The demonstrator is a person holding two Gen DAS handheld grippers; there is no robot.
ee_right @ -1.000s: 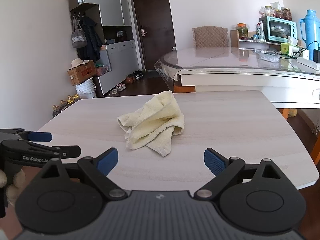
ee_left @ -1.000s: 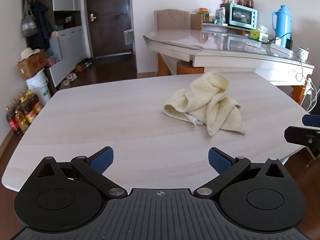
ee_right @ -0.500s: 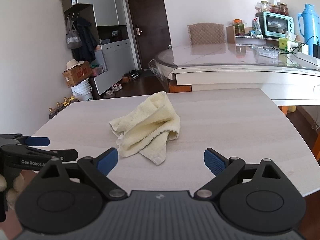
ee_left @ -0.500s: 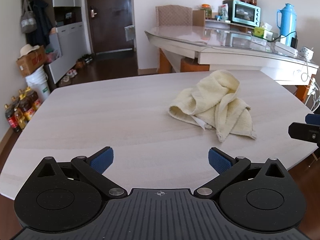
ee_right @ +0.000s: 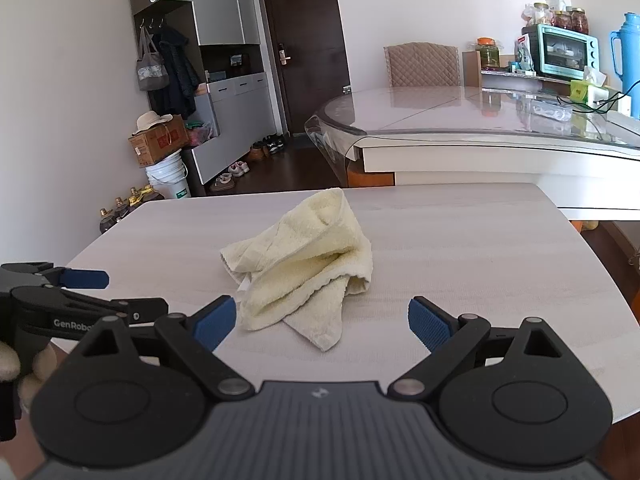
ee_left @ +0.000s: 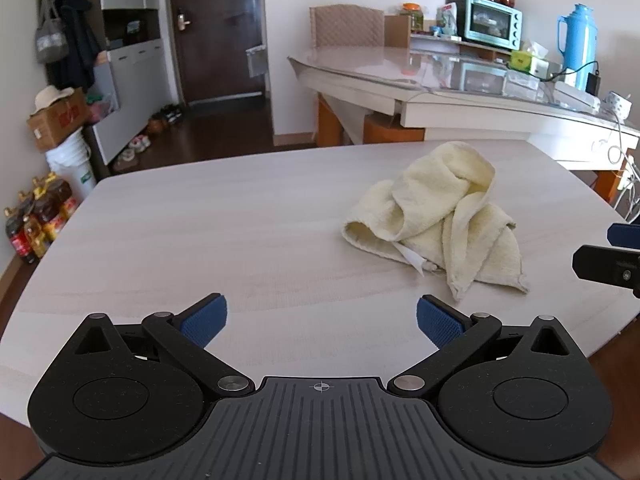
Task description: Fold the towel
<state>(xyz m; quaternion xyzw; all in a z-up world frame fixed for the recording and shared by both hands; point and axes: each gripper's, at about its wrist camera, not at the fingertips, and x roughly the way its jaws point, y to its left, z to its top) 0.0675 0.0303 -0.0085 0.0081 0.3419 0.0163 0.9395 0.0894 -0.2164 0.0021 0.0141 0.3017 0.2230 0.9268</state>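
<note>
A pale yellow towel [ee_left: 436, 216] lies crumpled in a heap on the light wood table [ee_left: 200, 232], with a white label poking out at its near edge. In the right wrist view the same towel [ee_right: 304, 264] sits just beyond the fingertips. My left gripper [ee_left: 322, 318] is open over the table's near side, the towel ahead and to its right, not touching. My right gripper [ee_right: 322, 322] is open too, its blue pads short of the towel's near corner. The left gripper [ee_right: 80, 292] shows at the right wrist view's left edge, held by a hand.
A glass-topped dining table [ee_right: 500, 120] stands behind with a teal oven [ee_right: 564, 50], a blue thermos [ee_left: 578, 42], cables and a chair [ee_right: 422, 64]. On the floor at left are bottles [ee_left: 36, 220], a white bucket [ee_left: 72, 164] and a cardboard box.
Both grippers have moved forward toward the towel, which now looks larger and nearer in both views. Both stay open; the towel has not moved on the table.
</note>
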